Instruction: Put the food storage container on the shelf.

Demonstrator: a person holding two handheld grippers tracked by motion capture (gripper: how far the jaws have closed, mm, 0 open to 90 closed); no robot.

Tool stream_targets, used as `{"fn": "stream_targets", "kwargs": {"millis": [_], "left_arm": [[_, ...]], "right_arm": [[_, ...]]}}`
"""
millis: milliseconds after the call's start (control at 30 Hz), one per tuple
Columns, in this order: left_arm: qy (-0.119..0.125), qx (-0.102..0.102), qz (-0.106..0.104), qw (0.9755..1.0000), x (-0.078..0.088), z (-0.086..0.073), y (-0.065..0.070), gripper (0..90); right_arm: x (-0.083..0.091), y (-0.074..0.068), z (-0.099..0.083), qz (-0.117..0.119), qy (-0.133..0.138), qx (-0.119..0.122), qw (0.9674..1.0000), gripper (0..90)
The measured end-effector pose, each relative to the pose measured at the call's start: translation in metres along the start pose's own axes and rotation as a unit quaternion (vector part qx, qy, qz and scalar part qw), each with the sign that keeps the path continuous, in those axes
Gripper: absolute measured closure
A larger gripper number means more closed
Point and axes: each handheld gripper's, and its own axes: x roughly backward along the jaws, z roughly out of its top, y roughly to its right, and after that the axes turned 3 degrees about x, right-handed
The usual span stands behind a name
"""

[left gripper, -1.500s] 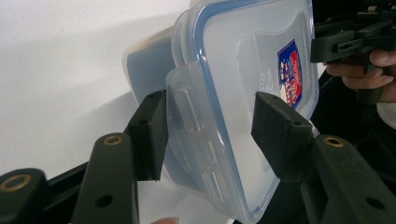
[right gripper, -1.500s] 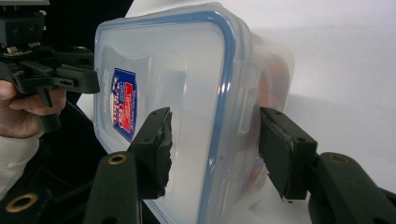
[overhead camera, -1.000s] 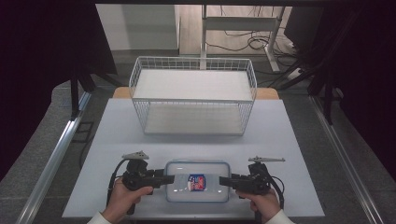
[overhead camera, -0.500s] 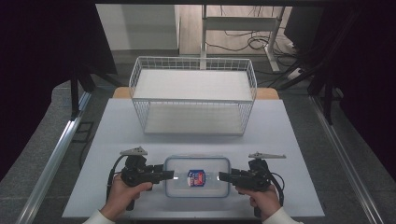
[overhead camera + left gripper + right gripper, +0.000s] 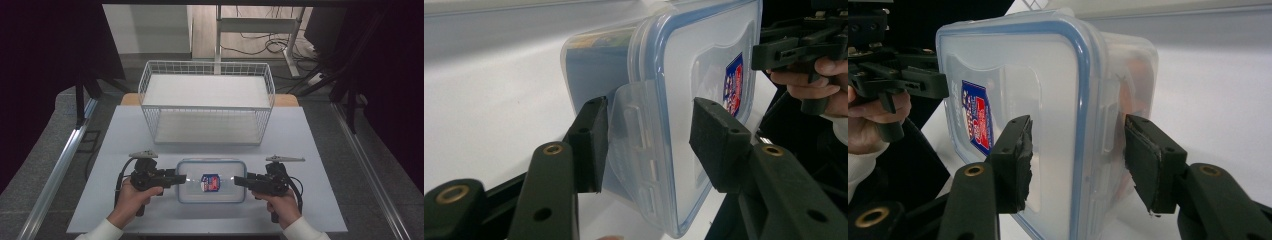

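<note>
Clear rectangular plastic food container with blue-rimmed snap lid [image 5: 211,181] sits flat on the white table [image 5: 310,150], near the front edge, between both hands; white wire basket [image 5: 207,102] stands well behind it, apart. Left gripper [image 5: 181,178] comes in at the container's left short end, right gripper [image 5: 239,181] at its right short end. Left gripper view: jaws spread, straddling the translucent hinged lid latch [image 5: 636,145], pads near it but no firm contact seen. Right gripper view: jaws parted too, one pad [image 5: 1017,160] over the lid top, the other [image 5: 1147,160] beside the wall; gap visible, not clamped. Step looks like lining up a two-ended grasp, probably for a lift toward the basket. Next move likely needs both jaw pairs closing evenly on the end flaps, level lift. Container: smooth glossy plastic, rounded corners, ribbed latch, red-blue sticker [image 5: 210,182] on lid; slick, may slip. Pads: black, matte, worn foam.
</note>
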Motion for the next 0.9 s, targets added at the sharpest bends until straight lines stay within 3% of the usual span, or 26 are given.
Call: {"fn": "stream_targets", "kwargs": {"millis": [300,600,900], "left_arm": [[0.010,-0.007,0.003,0.9999,-0.001,0.016,-0.003,50.9],[0.015,-0.002,-0.001,0.9999,-0.006,0.026,-0.019,51.2],[0.019,0.000,0.002,0.9998,-0.007,0.040,-0.032,51.3]], "right_arm": [[0.000,0.006,0.016,-0.002,0.012,0.012,0.9999,46.5],[-0.010,0.013,0.032,-0.003,0.013,0.024,0.9996,46.6],[-0.022,0.024,0.047,0.003,0.014,0.022,0.9997,46.6]]}}
